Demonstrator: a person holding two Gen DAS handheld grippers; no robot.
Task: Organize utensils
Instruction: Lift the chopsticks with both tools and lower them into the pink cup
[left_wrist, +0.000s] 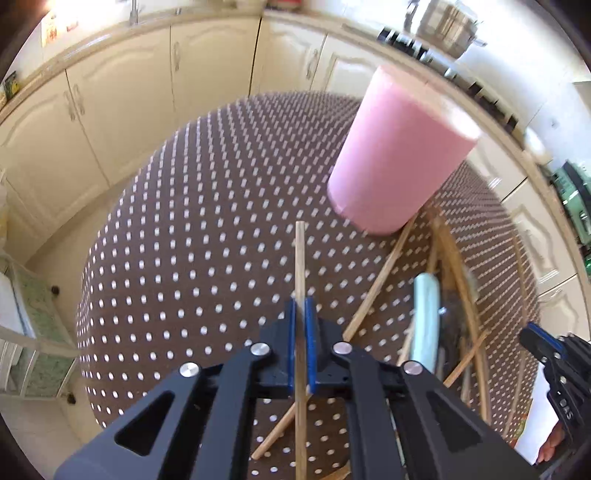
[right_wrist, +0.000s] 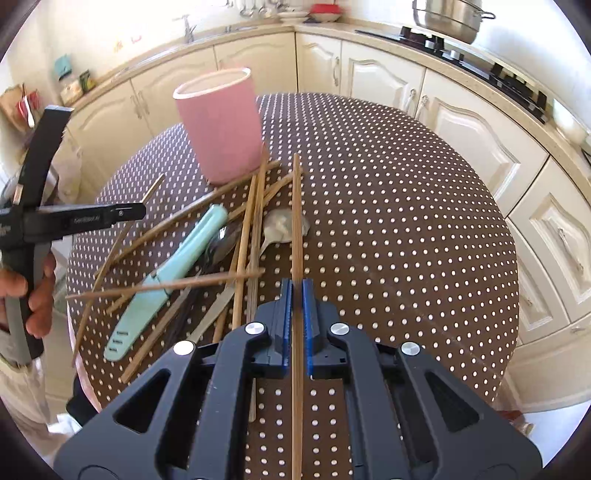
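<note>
**Both tongs clamped on chopsticks, holder beside the pile**

My left gripper (left_wrist: 301, 314) is closed on one light wooden chopstick (left_wrist: 300, 258). My right gripper (right_wrist: 297, 295) is closed on a darker thin wooden chopstick (right_wrist: 296, 221). The pink cylindrical utensil holder (right_wrist: 221, 129) stands upright on the brown white-dotted tablecloth (right_wrist: 388, 221); I can't see inside it. Just beside it lies a loose pile of wooden chopsticks (right_wrist: 243, 236), a mint-green sheathed knife (right_wrist: 173, 273) and a metal spoon (right_wrist: 284, 225).
</note>
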